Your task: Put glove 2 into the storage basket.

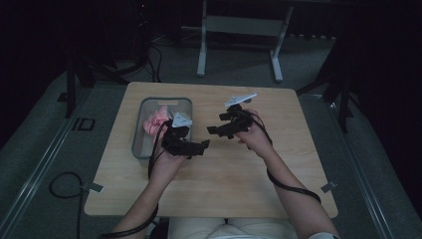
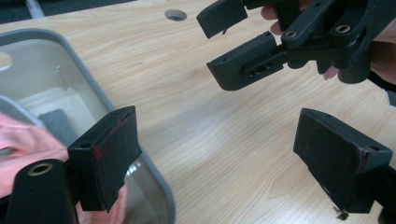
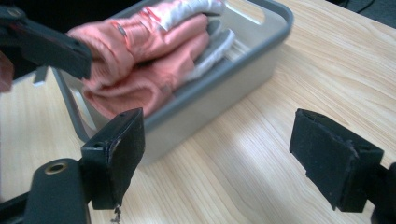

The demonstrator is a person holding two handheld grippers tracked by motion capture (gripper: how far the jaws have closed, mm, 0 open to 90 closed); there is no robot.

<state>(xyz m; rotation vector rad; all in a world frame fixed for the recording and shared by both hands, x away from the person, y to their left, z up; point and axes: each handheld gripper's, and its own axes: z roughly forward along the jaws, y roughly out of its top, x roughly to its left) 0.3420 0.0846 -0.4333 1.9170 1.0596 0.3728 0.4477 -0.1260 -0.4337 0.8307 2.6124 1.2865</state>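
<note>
Dim, murky high view; brighter claw views, blurred up close.

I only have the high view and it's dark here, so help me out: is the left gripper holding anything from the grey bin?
Observer: No. In its own view the left gripper has its jaws wide apart, with bare light wooden table between them.
Operator: And the right one?
Observer: The right gripper is also open and empty over the tabletop.
Operator: What is the pink stuff in the bin?
Observer: The right gripper view shows pink fabric with grey-white cuffs, bunched up inside the grey rectangular plastic bin.
Operator: Does it stick out?
Observer: Yes, the pile rises above the rim.
</note>
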